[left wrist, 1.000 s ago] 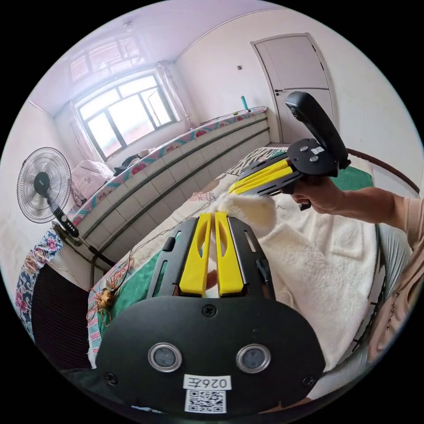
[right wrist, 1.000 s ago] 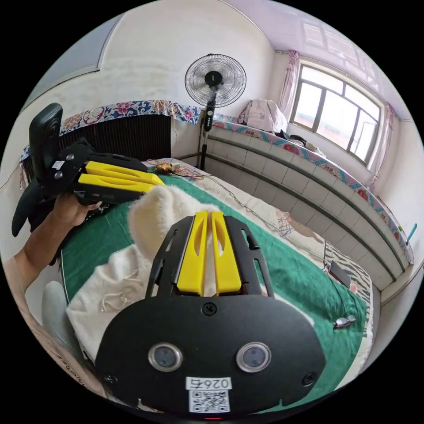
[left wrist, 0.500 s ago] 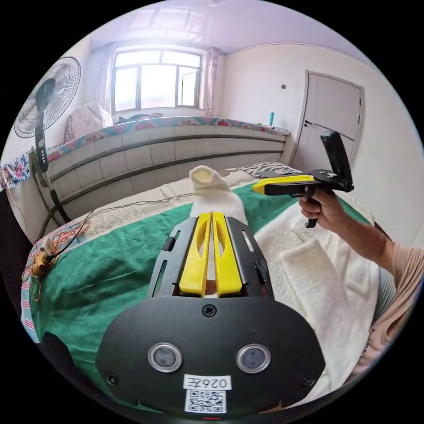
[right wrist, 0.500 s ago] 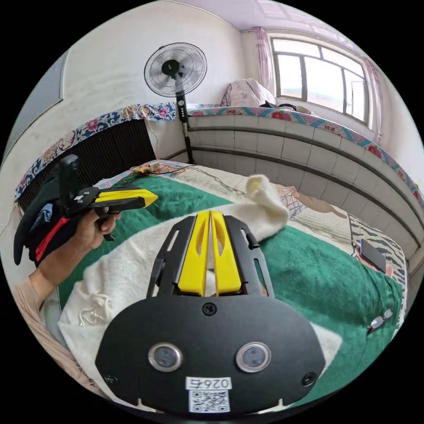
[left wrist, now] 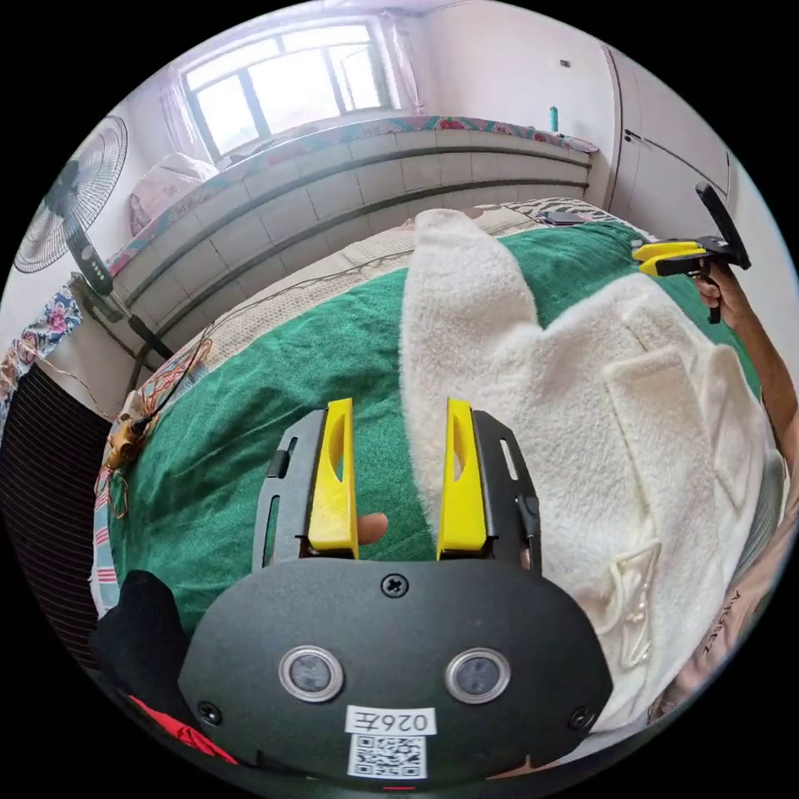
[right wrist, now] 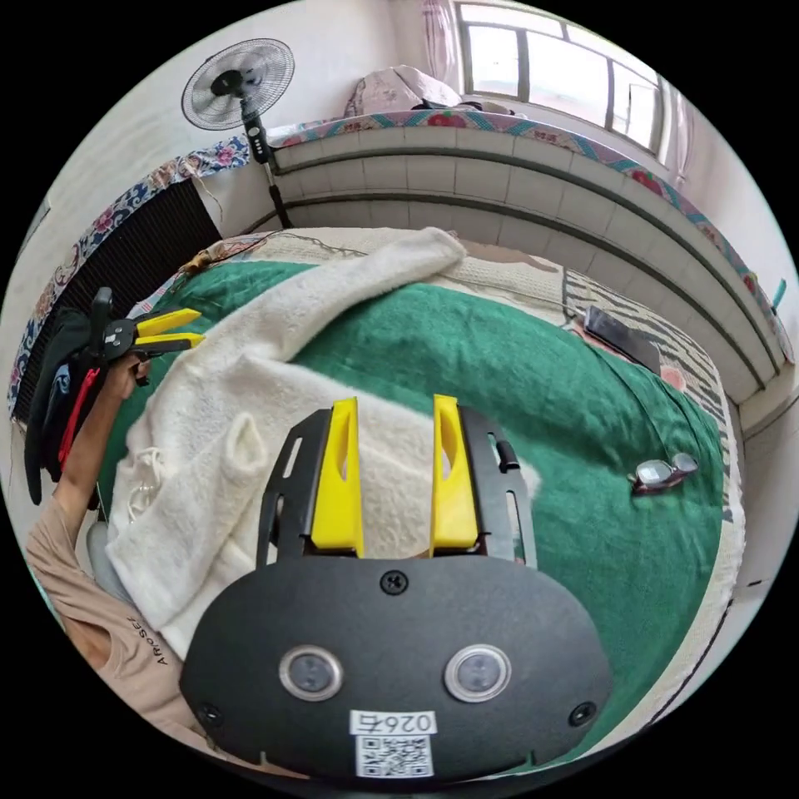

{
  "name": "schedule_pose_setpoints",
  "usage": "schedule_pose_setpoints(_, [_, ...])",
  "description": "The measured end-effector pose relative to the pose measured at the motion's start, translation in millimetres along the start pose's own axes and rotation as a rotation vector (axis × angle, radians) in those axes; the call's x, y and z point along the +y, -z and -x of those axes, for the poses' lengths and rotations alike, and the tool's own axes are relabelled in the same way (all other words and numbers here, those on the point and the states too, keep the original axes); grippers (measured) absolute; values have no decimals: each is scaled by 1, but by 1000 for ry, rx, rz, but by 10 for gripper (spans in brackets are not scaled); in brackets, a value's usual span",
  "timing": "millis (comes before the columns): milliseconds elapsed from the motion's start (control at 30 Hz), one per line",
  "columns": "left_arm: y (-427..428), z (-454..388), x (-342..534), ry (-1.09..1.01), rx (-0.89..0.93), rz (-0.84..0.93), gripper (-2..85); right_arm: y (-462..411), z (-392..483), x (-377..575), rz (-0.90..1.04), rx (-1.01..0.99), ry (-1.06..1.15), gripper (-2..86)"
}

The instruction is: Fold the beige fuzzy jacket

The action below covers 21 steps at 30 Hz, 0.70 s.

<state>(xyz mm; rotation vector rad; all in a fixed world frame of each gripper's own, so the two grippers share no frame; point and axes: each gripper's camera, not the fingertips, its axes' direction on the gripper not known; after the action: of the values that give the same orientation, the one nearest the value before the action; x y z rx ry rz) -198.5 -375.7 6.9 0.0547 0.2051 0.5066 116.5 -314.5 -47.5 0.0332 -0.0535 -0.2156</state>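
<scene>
Both tongs opened since earlier, jacket (left wrist: 583, 416) released

The beige fuzzy jacket (right wrist: 250, 399) lies spread flat, one sleeve (left wrist: 462, 283) stretched straight outward.

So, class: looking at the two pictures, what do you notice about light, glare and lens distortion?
Left gripper view: the window is blown out white, and daylight falls evenly on the jacket; straight ledge lines bow into curves. Right gripper view: the window glares too, the green cover bulges with fisheye bending, and a black ring frames the picture.
</scene>
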Motion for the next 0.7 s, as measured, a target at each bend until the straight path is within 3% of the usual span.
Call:
schedule_pose_setpoints(133, [-31, 14, -14, 14, 265, 80, 223, -10, -70, 29, 54, -17, -192, 141])
schedule_pose_setpoints(233, [-39, -1, -27, -60, 137, 116, 154, -32, -92, 38, 95, -112, -267, 152])
schedule_pose_setpoints(333, [-33, -18, -39, -173, 136, 105, 58, -25, -62, 36, 92, -65, -138, 18])
schedule_pose_setpoints(433, [-11, -24, -51, -229, 36, 54, 24, -7, -25, 27, 76, 161, 9, -4])
schedule_pose_setpoints(600, [27, 25, -85, 56, -33, -210, 33, 53, -35, -10, -207, 279, 27, -2])
schedule_pose_setpoints(700, [16, 45, -90, 235, -5, -134, 78, 29, -73, -39, -63, 296, -140, 16])
